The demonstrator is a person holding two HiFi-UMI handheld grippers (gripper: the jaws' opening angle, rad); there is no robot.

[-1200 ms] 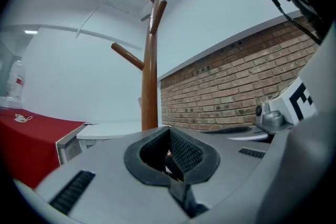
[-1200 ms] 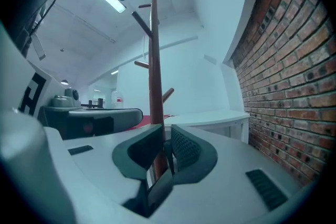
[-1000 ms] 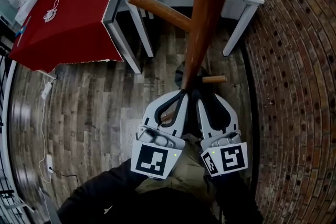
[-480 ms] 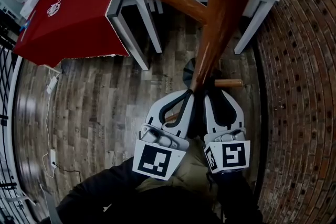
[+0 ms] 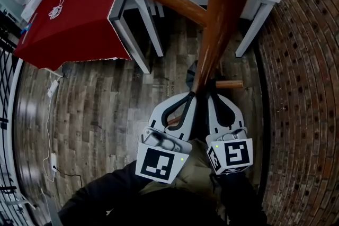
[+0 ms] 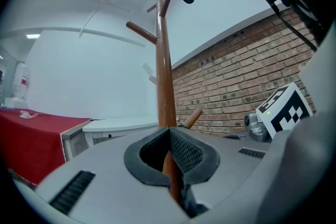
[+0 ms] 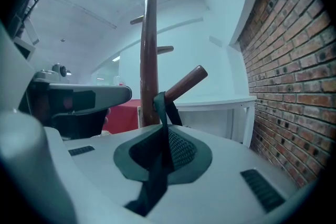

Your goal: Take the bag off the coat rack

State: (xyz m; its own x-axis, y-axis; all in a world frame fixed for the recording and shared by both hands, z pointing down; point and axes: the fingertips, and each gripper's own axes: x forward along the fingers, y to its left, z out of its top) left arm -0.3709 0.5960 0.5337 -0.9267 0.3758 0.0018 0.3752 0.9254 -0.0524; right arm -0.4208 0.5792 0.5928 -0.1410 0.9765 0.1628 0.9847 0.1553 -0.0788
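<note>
Right fingers [image 7: 181,150] have just closed onto the bag's strap [image 7: 159,107], which is looped over the upslanting peg [image 7: 186,81] just ahead (so freeing it means up along that peg). Left fingers [image 6: 184,152] are together, by the post [image 6: 165,76].

The left gripper [image 6: 169,131] has its dark ribbed pads closed together, with a brown wooden peg [image 6: 171,171] pinched between them. Just beyond the jaws the coat rack [image 6: 165,71] stands upright. A brick wall [image 6: 231,92] lies to its right and a red-covered table [image 6: 31,136] to its left.
</note>
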